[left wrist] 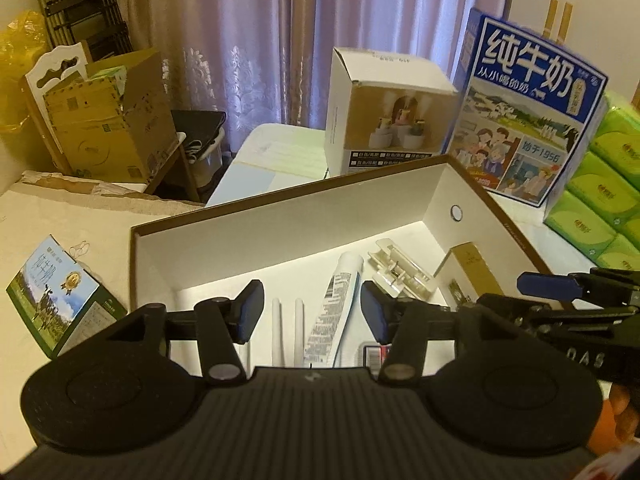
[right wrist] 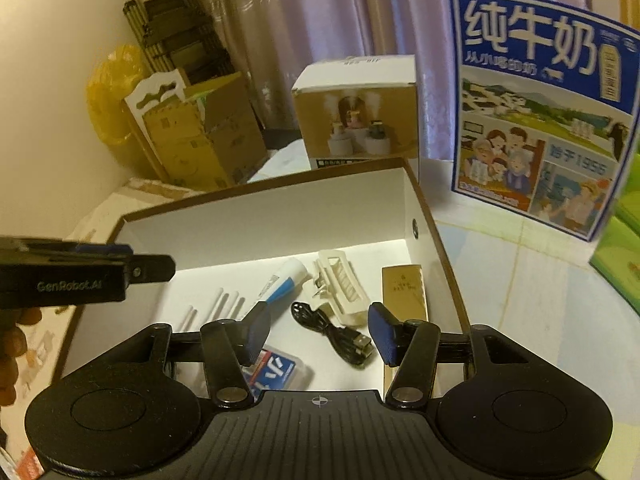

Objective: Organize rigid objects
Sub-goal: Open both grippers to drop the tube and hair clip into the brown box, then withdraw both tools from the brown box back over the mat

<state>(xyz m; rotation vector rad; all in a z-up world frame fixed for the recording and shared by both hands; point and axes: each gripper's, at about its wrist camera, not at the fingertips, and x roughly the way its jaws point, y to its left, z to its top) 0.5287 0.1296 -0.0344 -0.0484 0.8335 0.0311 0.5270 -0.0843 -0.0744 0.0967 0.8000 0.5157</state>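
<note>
The box (right wrist: pixel 280 216), white inside with brown rims, sits on the table (right wrist: pixel 520 272) ahead of both grippers. Beyond the spread, empty right gripper (right wrist: pixel 318 330) lie a stiff gold carton (right wrist: pixel 404 292), best taken across its narrow sides, a white clip (right wrist: pixel 340 288), probably light and brittle, and a floppy black cable (right wrist: pixel 336 332). The left gripper (left wrist: pixel 312 312), also spread and empty, faces a soft tube (left wrist: pixel 336 300).

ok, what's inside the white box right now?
In the white box: toothpaste tube, white hair clip, gold box, black USB cable, white sticks, blue card pack. Both hand-held grippers cover the near edge.
</note>
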